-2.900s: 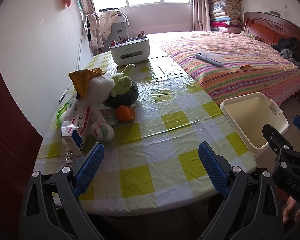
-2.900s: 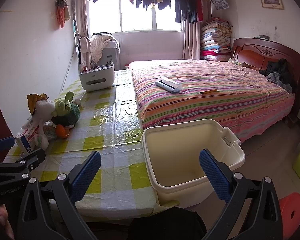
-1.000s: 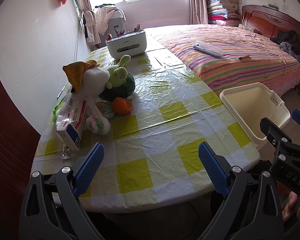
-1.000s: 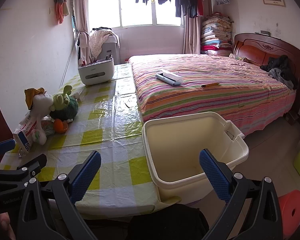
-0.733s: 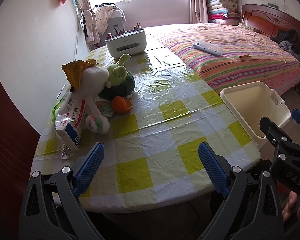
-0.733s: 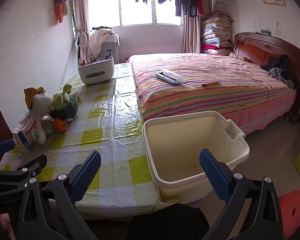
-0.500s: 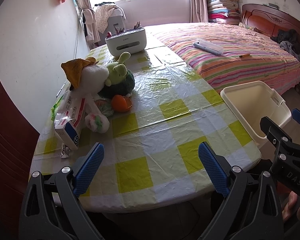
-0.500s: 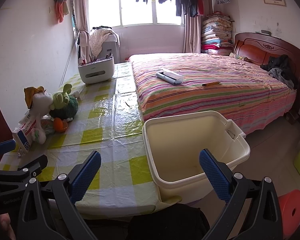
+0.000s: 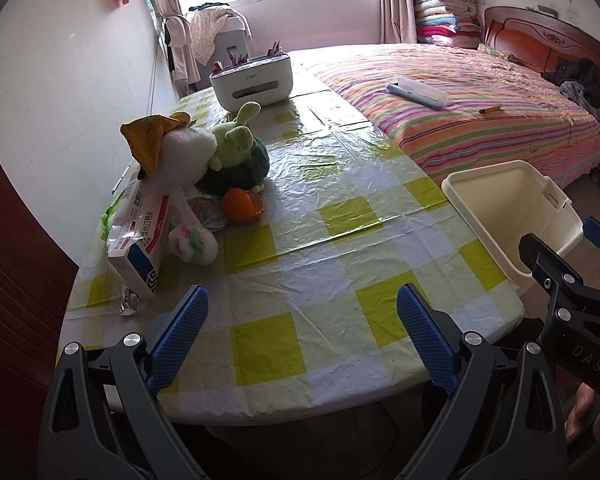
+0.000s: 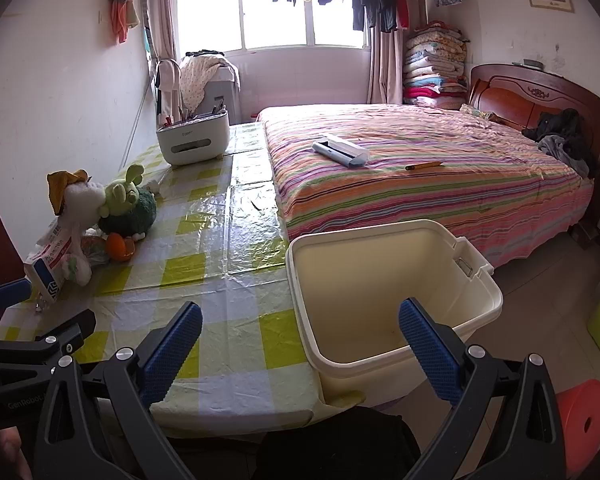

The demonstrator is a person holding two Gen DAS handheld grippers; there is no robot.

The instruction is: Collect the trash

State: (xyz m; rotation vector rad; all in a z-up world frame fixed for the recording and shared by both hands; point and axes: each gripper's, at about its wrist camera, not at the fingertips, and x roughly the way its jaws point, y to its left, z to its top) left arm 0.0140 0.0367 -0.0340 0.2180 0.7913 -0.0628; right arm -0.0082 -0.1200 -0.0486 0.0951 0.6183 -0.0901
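- The left gripper (image 9: 302, 334) is held with its blue-padded fingers spread wide, nothing between them, above the near edge of the worktop (image 9: 340, 280), which is covered in a yellow-and-white checked plastic cloth.
- The right gripper (image 10: 300, 344) is likewise spread wide and empty; it is seen over the near rim of the cream bin (image 10: 396, 292).
- The cream bin stands off the worktop's right edge, between the worktop and the bed (image 10: 440, 168), and appears empty inside.
- The trash is gathered at the worktop's left side, near the wall: an orange peel (image 9: 243, 210), a crumpled plastic bag (image 9: 194, 240), a white-and-red medicine box (image 9: 140, 240) leaning on the pile, and a small foil wrapper (image 9: 129, 304) just beside the box's near end.
- A yellow snack wrapper (image 9: 150, 142) is draped over a white plush toy (image 9: 188, 156), which touches a green plush toy (image 9: 236, 152).
- A white organiser box (image 9: 252, 82) holding pens is set at the far end of the worktop.
- A pencil (image 10: 422, 166) and a pale case (image 10: 340, 150) lie on the striped bedspread.
- A red stool (image 10: 584, 420) is seen on the floor at the lower right of the right wrist view.
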